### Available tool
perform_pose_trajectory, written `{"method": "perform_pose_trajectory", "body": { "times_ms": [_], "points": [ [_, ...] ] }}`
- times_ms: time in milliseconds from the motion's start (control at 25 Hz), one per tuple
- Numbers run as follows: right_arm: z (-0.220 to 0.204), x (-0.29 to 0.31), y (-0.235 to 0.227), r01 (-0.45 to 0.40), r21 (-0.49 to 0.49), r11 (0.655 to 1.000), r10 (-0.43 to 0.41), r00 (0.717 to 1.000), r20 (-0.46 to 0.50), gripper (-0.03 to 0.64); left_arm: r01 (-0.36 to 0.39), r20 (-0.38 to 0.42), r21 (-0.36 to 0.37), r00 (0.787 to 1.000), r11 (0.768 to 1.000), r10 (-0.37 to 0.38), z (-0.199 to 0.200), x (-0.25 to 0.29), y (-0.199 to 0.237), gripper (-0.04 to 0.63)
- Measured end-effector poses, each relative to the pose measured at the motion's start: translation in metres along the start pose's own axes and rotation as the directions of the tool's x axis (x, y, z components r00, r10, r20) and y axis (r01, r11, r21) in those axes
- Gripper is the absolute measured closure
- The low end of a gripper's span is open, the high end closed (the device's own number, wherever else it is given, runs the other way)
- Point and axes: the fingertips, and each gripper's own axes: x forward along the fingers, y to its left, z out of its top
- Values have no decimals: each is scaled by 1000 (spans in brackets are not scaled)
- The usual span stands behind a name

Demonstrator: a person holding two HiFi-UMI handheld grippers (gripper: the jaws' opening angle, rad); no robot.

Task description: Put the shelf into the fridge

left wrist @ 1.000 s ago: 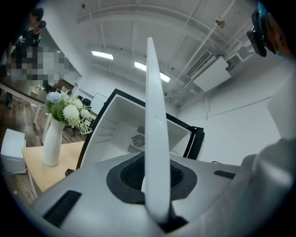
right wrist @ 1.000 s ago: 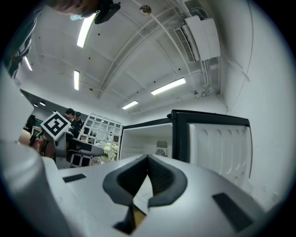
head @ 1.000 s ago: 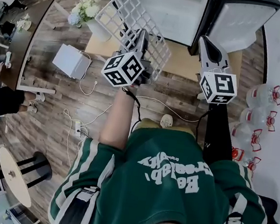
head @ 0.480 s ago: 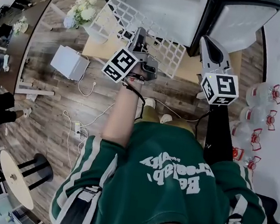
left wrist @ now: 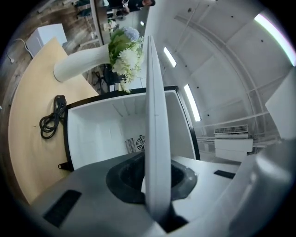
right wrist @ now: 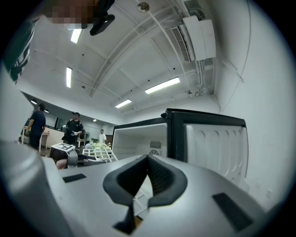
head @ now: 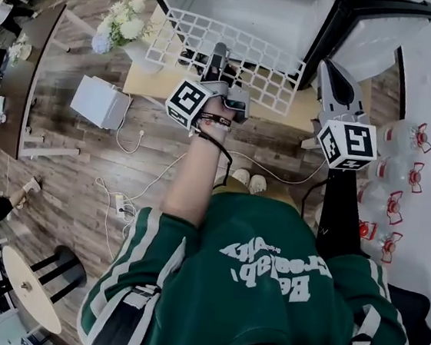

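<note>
Shelf held at the fridge mouth, gripped by one edge.
Flowers [head: 132,25] stand just left of the shelf [head: 249,49]. The left gripper [head: 216,61] is clamped on the shelf's near edge, holding it before the open fridge [head: 242,5]. The right gripper [head: 332,74] is closed and empty beside the door [head: 377,41]. Held one-sided, the shelf may tilt, snag a fridge wall, or swing into the flowers.

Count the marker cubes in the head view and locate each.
2. One cube sits on the left gripper, whose jaws grip the white shelf in front of the open fridge. The other sits on the right gripper, near the fridge door. None appears hidden.
</note>
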Motion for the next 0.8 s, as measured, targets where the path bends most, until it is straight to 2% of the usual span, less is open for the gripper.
{"method": "perform_pose_trajectory", "body": {
  "times_ms": [200, 400, 800],
  "points": [
    [4, 8, 9, 35, -6, 999, -35, 999, -8, 614, 47, 4, -123, 999, 991, -47, 7, 12, 4, 549],
    [11, 10, 15, 67, -5, 998, -67, 998, -6, 614, 60, 20, -229, 998, 972, -56, 12, 19, 13, 549],
    [15, 5, 25, 114, 9, 993, -114, 994, 5, 614, 12, -35, -312, 999, 950, -24, -6, 21, 38, 549]
  ]
}}
